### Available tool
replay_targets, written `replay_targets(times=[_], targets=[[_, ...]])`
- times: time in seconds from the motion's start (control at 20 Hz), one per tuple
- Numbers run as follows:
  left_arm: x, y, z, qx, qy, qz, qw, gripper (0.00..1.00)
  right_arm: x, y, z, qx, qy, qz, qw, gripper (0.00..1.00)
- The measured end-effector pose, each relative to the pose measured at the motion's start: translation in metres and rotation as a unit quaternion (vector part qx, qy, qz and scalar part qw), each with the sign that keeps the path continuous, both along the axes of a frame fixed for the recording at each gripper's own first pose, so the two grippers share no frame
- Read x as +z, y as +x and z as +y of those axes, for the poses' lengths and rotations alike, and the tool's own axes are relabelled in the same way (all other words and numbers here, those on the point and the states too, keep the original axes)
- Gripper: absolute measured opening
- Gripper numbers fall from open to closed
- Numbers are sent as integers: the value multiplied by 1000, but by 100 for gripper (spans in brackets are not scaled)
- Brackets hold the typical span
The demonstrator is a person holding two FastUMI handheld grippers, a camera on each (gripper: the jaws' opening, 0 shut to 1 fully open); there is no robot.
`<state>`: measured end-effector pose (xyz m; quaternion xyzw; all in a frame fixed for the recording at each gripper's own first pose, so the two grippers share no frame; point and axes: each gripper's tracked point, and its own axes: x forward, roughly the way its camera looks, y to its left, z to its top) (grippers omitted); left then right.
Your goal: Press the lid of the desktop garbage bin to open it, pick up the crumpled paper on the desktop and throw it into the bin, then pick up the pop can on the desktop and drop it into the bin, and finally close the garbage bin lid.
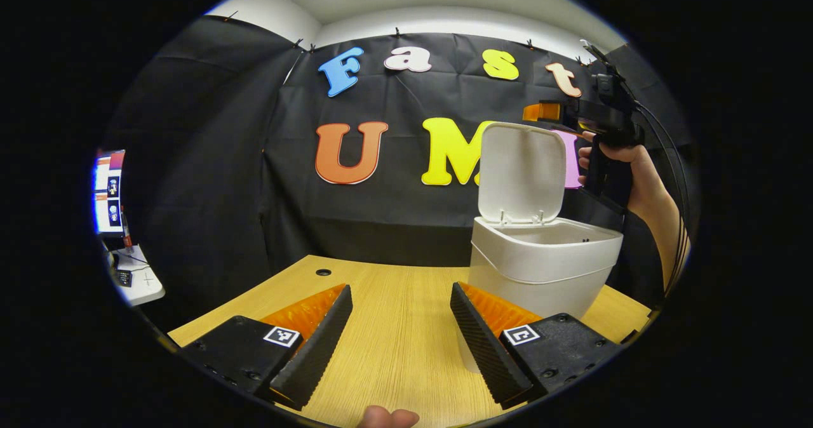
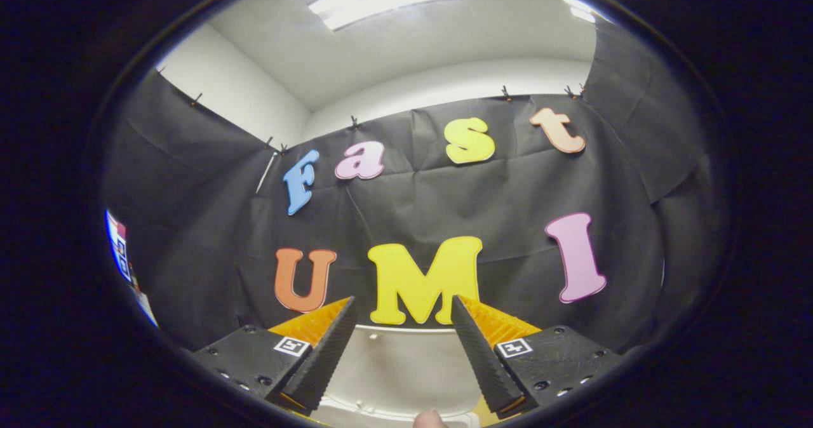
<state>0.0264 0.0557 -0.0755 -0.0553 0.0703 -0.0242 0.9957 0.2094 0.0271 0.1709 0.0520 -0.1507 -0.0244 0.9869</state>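
Observation:
The white desktop bin (image 1: 546, 269) stands at the right of the wooden table (image 1: 394, 326), its lid (image 1: 522, 171) swung up and standing upright. In the left gripper view my left gripper (image 1: 400, 291) hovers low over the table to the left of the bin, open, with nothing between its fingers. A hand holds my right gripper (image 1: 541, 112) high up, just above the top edge of the raised lid. In the right gripper view that gripper (image 2: 401, 306) is open and aims at the back wall, with the white lid (image 2: 397, 364) directly below its fingers.
A round cable hole (image 1: 323, 272) sits near the table's far edge. Off the table's left side are a lit monitor (image 1: 108, 190) and a small white side table (image 1: 136, 282). The black cloth wall stands close behind the bin.

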Motion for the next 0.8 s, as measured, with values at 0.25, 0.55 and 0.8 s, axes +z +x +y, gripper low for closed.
replay_targets(times=[0.25, 0.55, 0.8], targets=[[-4, 2, -2, -11, 3, 3, 1000, 100, -9, 11, -27, -10, 50, 20, 998, 90], [-2, -5, -8, -11, 2, -1, 1000, 100, -15, -22, -12, 9, 2, 48, 999, 92], [3, -17, -19, -17, -6, -8, 1000, 100, -35, -61, -2, 39, 7, 94, 995, 92]])
